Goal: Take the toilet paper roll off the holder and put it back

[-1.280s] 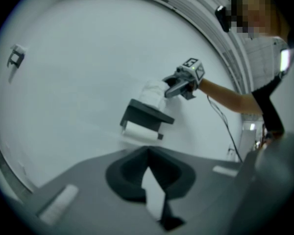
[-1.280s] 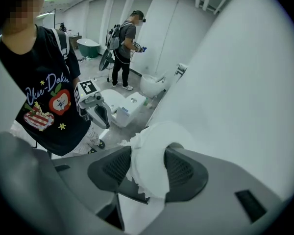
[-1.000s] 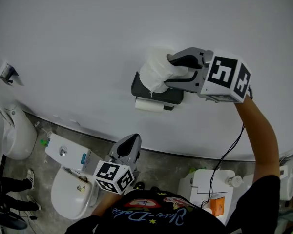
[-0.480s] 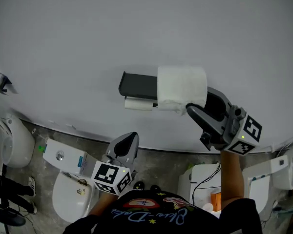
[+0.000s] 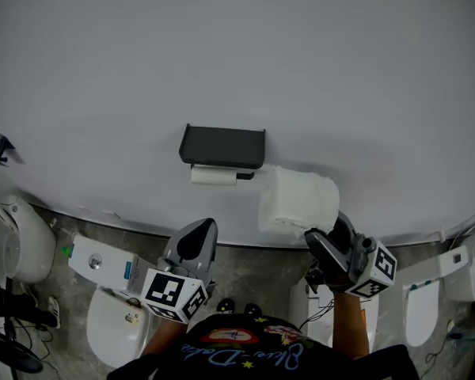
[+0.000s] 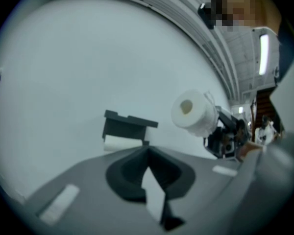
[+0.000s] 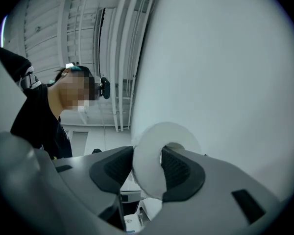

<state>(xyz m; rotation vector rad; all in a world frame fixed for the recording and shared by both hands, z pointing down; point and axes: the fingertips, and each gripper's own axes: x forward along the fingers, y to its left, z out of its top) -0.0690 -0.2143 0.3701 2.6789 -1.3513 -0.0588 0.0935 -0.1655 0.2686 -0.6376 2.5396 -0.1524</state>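
Fingers [image 7: 179, 168] of right gripper [image 5: 331, 234], just tightened, clamped across roll [image 5: 299, 200] wall, one pad seemingly in core for firm hold. Roll held off holder [image 5: 222, 146], at its 4 o'clock, ready for return. Left gripper [image 5: 196, 240] fingers together, empty, parked at holder's 6 o'clock, clear of path.

The left gripper [image 6: 147, 151] has its jaws together with nothing between them. A dark holder [image 6: 130, 124] sits on the white wall [image 6: 88, 58], with a white tube [image 6: 121, 142] just beneath it. The toilet paper roll [image 6: 193, 112] is off the holder, up to its right (core end facing here).
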